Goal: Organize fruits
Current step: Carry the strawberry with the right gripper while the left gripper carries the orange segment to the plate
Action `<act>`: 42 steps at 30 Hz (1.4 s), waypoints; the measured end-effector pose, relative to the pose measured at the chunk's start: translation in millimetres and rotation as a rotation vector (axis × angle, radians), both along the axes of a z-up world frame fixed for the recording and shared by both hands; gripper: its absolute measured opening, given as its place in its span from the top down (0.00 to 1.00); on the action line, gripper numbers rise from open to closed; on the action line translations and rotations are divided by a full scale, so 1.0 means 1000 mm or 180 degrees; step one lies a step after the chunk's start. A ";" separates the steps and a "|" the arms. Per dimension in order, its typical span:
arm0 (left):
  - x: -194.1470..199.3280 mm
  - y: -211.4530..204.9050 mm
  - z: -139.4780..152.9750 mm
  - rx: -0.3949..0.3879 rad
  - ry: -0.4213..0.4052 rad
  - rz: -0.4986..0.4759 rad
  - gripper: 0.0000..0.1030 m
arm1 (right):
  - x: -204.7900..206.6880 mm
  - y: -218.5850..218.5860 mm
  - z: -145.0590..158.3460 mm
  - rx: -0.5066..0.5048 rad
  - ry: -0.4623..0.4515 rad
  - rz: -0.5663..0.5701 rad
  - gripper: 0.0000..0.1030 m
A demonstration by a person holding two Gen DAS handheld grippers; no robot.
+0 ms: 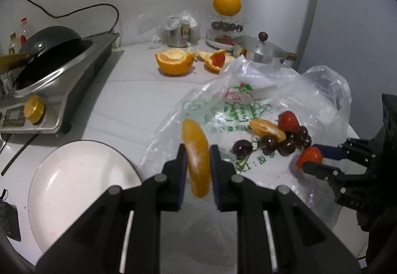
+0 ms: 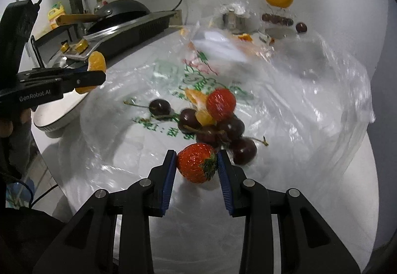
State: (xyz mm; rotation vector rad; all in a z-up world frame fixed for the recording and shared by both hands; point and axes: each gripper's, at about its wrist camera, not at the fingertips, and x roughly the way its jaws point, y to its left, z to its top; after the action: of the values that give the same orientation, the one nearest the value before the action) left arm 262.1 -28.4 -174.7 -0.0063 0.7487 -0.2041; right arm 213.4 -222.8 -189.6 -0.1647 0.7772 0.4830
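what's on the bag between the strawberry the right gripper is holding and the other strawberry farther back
A cluster of dark cherries and an orange segment lie between the held strawberry and the far strawberry, clearest in the right wrist view.

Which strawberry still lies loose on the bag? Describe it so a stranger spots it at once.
Find the printed plastic bag on the white table. On it sits a pile of dark cherries. The loose strawberry tops that pile beside an orange segment; the other strawberry is in the right gripper.
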 end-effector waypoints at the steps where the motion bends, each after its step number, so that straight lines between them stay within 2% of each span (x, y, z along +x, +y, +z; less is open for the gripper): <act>1: -0.001 0.002 0.001 0.0003 -0.0010 0.0003 0.83 | 0.000 0.002 0.003 -0.0003 -0.0018 0.0010 0.65; 14: -0.031 0.044 0.004 -0.0056 -0.0077 0.0141 0.83 | -0.011 0.053 0.044 0.0014 -0.0306 0.0195 0.65; 21: -0.048 0.070 0.002 -0.0117 -0.0106 0.0198 0.83 | -0.018 0.092 0.057 -0.0009 -0.0396 0.0372 0.65; 42: -0.080 0.121 -0.017 -0.0237 -0.0034 0.0340 0.83 | -0.034 0.186 0.057 -0.0131 -0.0373 0.0863 0.65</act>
State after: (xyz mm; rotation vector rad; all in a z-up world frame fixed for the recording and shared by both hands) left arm 181.9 92.2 -191.4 -0.1156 0.7278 -0.1299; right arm 179.4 -36.4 -132.2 -0.3366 0.6528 0.7077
